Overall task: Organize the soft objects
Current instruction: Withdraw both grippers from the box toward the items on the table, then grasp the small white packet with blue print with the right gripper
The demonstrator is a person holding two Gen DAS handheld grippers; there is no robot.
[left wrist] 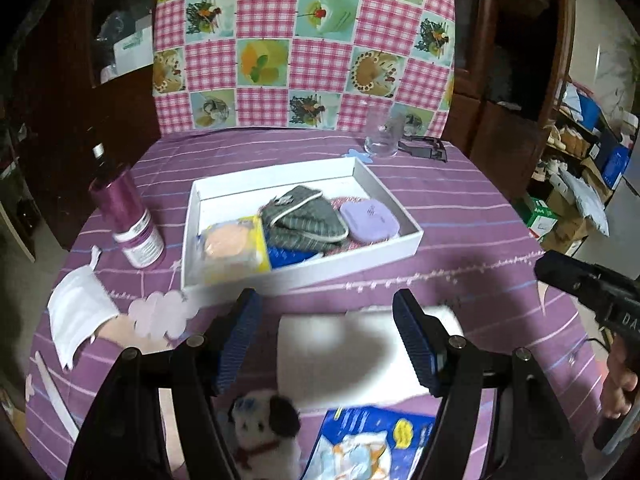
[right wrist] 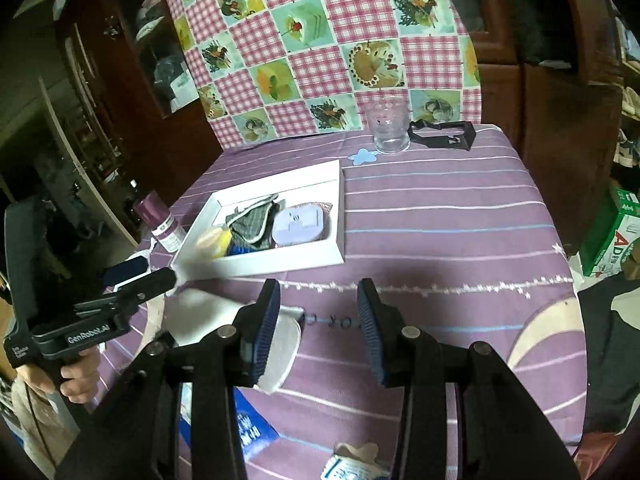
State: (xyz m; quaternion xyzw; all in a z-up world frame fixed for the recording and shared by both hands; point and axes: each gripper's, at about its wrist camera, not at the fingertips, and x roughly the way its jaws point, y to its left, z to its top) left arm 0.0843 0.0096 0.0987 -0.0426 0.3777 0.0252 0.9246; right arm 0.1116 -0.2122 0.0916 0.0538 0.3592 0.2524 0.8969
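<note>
The white pad [left wrist: 360, 354] is seen just before the white tray [left wrist: 404, 246], between the parted, empty left gripper [left wrist: 326, 344] jaws; right gripper [right wrist: 318, 328], likewise apart, is beside it.

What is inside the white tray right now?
The white tray holds a grey striped pouch, a lilac case, a peach puff in yellow packaging and a blue item, mostly hidden under the pouch.

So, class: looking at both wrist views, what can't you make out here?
- White cloth, left wrist view: blurred and partly behind the left gripper; its kind is unclear.
- Blue packet, left wrist view: cut off by the bottom edge.
- Items under the grey pouch in the white tray: covered.
</note>
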